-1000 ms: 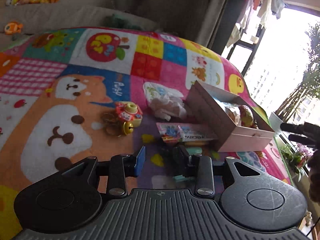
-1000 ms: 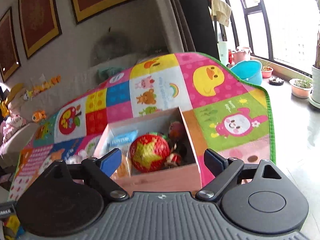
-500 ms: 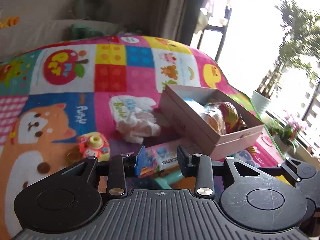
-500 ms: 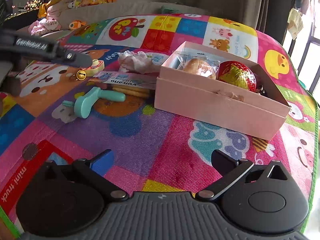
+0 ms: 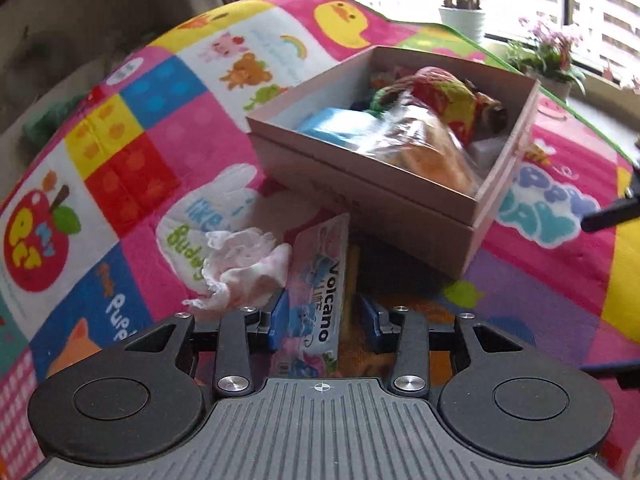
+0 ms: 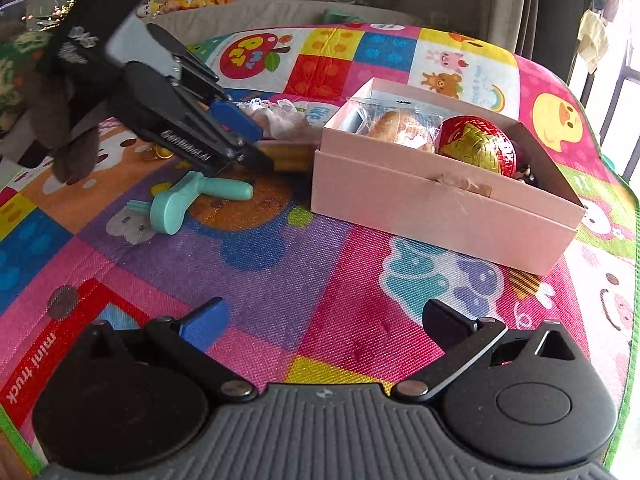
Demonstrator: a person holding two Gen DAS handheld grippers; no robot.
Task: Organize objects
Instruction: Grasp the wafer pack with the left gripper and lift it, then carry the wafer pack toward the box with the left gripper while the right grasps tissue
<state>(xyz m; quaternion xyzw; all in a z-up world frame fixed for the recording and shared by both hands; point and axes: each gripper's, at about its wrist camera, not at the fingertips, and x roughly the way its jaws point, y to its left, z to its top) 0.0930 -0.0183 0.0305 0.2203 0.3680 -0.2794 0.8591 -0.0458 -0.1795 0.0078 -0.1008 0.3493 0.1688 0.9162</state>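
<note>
A pink cardboard box (image 5: 404, 196) sits on the colourful play mat (image 5: 168, 128), holding a bagged bread roll (image 5: 432, 148), a blue packet and a red-gold ball (image 6: 476, 146). My left gripper (image 5: 322, 320) is open, its jaws on either side of a "Volcano" snack pack (image 5: 320, 280) lying on the mat just short of the box. The left gripper also shows in the right wrist view (image 6: 244, 140). My right gripper (image 6: 324, 320) is open and empty, low over the mat in front of the box (image 6: 436, 200).
A crumpled white lace cloth (image 5: 240, 272) lies left of the snack pack. A teal plastic toy (image 6: 188, 200) and small gold bells (image 6: 158, 154) lie on the mat left of the box. Potted plants (image 5: 540, 60) stand by the window beyond the mat's edge.
My left gripper has moved forward to straddle the snack pack, closer to the box. My right gripper has dropped lower and nearer the box.
</note>
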